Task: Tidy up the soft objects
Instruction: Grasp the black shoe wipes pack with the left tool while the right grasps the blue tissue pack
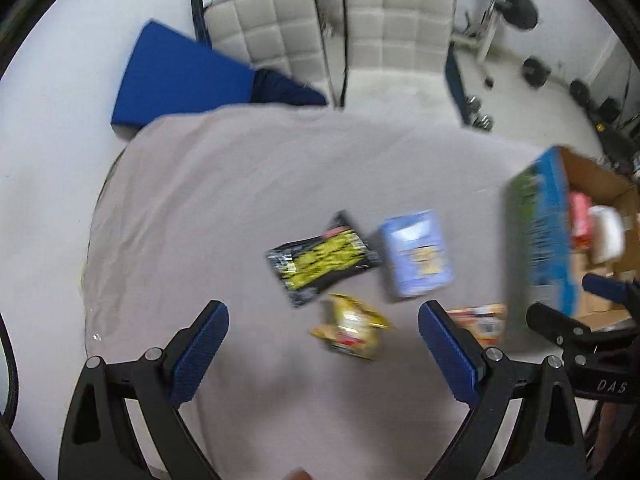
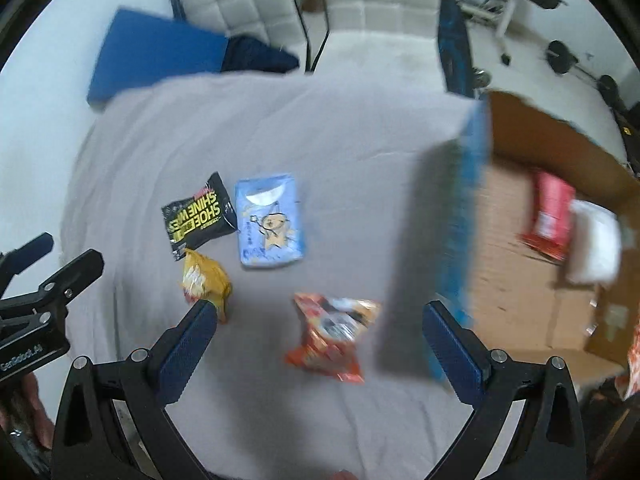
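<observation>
Several soft packs lie on a grey cloth (image 1: 200,200). A black and yellow pack (image 1: 322,260) (image 2: 198,214) lies next to a light blue tissue pack (image 1: 418,254) (image 2: 270,222). A yellow snack bag (image 1: 352,326) (image 2: 206,278) lies nearer. An orange snack bag (image 2: 330,336) (image 1: 478,320) lies beside the box. My left gripper (image 1: 323,312) is open above the yellow bag. My right gripper (image 2: 320,314) is open above the orange bag. Both are empty.
An open cardboard box (image 2: 532,240) (image 1: 596,208) with a blue printed side stands at the right, holding a red pack (image 2: 550,214) and a white pack (image 2: 594,246). A blue cushion (image 1: 180,76) and two white chairs (image 1: 396,24) stand beyond the cloth.
</observation>
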The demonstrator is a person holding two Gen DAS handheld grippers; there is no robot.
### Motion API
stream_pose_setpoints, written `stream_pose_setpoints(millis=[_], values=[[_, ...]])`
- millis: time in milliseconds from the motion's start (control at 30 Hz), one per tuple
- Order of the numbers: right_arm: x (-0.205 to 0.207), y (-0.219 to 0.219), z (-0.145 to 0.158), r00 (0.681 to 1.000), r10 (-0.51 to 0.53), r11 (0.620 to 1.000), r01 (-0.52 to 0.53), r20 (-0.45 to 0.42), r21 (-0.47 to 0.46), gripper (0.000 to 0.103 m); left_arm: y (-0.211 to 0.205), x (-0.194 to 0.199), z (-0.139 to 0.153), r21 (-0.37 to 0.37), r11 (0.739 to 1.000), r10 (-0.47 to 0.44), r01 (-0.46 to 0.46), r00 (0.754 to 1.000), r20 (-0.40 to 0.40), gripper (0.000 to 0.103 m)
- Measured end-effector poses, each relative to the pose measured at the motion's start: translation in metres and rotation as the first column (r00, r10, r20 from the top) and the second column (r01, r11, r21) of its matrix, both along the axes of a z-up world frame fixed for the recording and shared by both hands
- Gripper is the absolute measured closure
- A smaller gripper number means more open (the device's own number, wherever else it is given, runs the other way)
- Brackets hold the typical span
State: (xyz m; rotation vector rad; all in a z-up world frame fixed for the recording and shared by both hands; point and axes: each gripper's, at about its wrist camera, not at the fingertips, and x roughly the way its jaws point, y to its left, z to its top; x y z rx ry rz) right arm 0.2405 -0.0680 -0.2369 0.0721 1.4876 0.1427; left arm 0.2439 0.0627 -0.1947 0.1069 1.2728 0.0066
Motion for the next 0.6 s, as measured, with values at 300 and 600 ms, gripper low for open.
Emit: stream_pose_setpoints(millis=[300, 600], values=[[0.025, 0.032, -0.087, 0.993, -0.038, 0.999, 0.034, -0.114, -0.039, 0.000, 0.030, 0.063, -0.118, 0.096, 0.969, -0.206, 0.227, 0.960, -0.192, 0.006], [0.033, 0.034, -0.117, 0.984, -0.075, 0.995, 0.062, -0.160, -0.083, 0.000, -0.002, 0.085, -0.199, 0.077, 0.871, -0.435, 0.485, 0.835, -0.339, 0.024]])
